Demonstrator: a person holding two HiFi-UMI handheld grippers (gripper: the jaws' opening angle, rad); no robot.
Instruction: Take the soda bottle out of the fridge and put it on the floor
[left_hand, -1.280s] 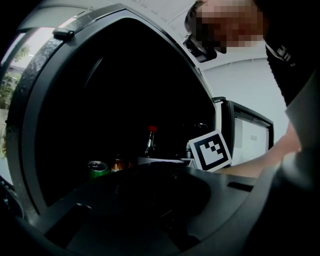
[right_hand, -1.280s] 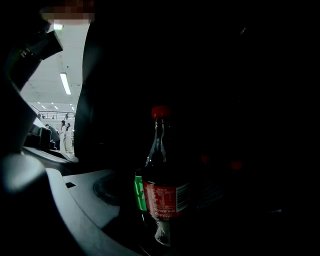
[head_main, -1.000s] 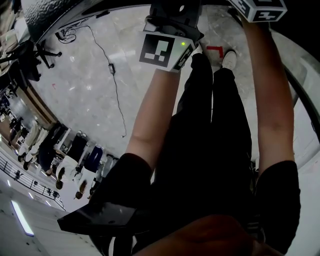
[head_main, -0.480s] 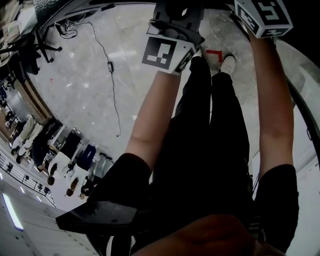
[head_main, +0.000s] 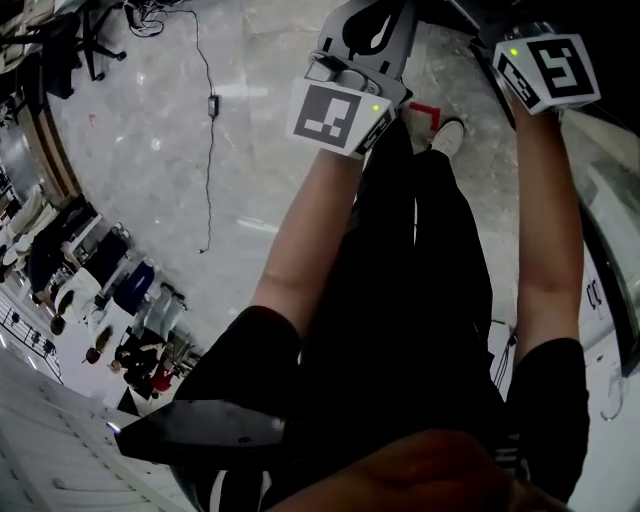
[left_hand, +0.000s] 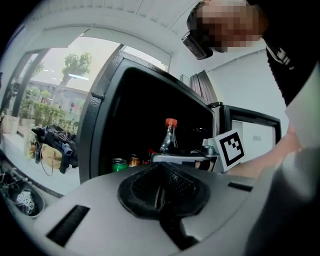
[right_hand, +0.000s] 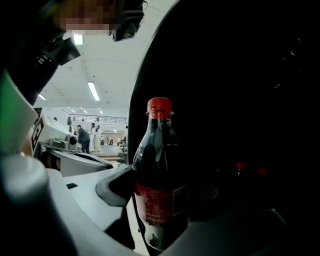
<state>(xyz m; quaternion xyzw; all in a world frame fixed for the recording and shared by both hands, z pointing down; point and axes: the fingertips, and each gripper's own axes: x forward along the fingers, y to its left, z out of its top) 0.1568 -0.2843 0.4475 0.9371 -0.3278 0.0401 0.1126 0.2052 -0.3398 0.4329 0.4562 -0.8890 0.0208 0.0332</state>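
The soda bottle (right_hand: 160, 180), dark cola with a red cap and red label, stands upright between my right gripper's jaws; the right gripper (right_hand: 159, 220) is shut on its lower body. The dark fridge (right_hand: 240, 100) fills the view behind it. In the left gripper view the same soda bottle (left_hand: 169, 140) rises above the right gripper (left_hand: 186, 158) in front of the open fridge (left_hand: 97, 125). My left gripper (left_hand: 160, 176) is shut with nothing in it. From the head camera only the left gripper's (head_main: 352, 70) body and the right gripper's marker cube (head_main: 546, 70) show; the bottle is hidden.
A green can (left_hand: 119, 164) and another can (left_hand: 133, 161) sit inside the fridge. Two red caps (right_hand: 240, 165) show deep in the dark interior. Below, the marble floor (head_main: 200, 180) carries a black cable (head_main: 208, 130) and a red tape mark (head_main: 428, 102) by the person's shoe (head_main: 447, 135).
In the head view both marker cubes have slid lower in the picture, the right one fully into sight. The floor and cable have shifted left and up.
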